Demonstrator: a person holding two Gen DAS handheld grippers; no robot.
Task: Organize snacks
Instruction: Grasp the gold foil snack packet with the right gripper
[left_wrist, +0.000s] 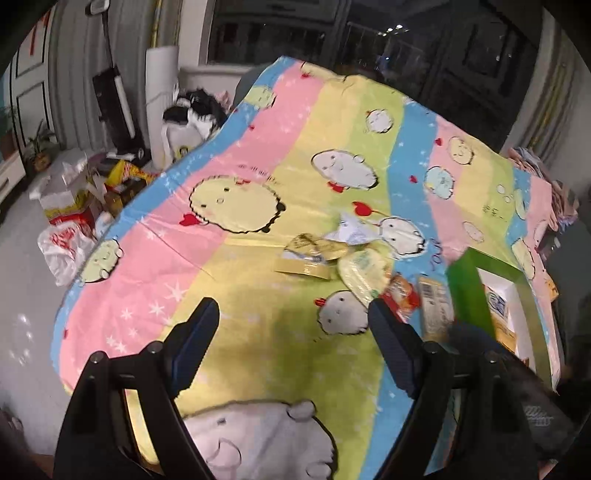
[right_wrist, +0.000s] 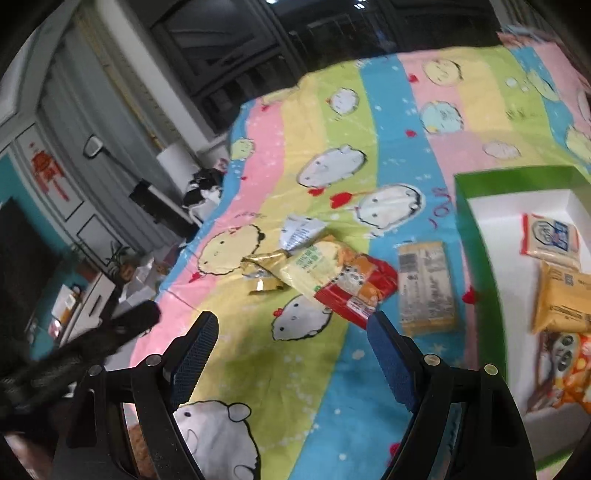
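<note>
Loose snacks lie in a cluster on a striped cartoon bedspread (left_wrist: 258, 155): a gold packet (left_wrist: 308, 258), a white packet (left_wrist: 351, 229), a yellow-green packet (left_wrist: 364, 273), a red-orange packet (left_wrist: 402, 295) and a beige packet (left_wrist: 434, 306). A green box (left_wrist: 465, 280) with a white inside stands right of them. My left gripper (left_wrist: 291, 304) hovers open and holds nothing, short of the cluster. My right gripper (right_wrist: 291, 319) is also open with nothing in it, just in front of the red-orange packet (right_wrist: 354, 291) and beige packet (right_wrist: 424, 288). The green box (right_wrist: 476, 236) holds a blue-white packet (right_wrist: 550, 236), a yellow packet (right_wrist: 565, 299) and an orange packet (right_wrist: 569, 369).
The bed's left edge drops to a floor littered with cartons (left_wrist: 74, 206) and a white plastic bag (left_wrist: 62, 247). A black-and-white heap (left_wrist: 195, 110) sits by the far corner. Dark windows lie behind. A blurred dark shape (right_wrist: 110, 332) crosses the right wrist view's left side.
</note>
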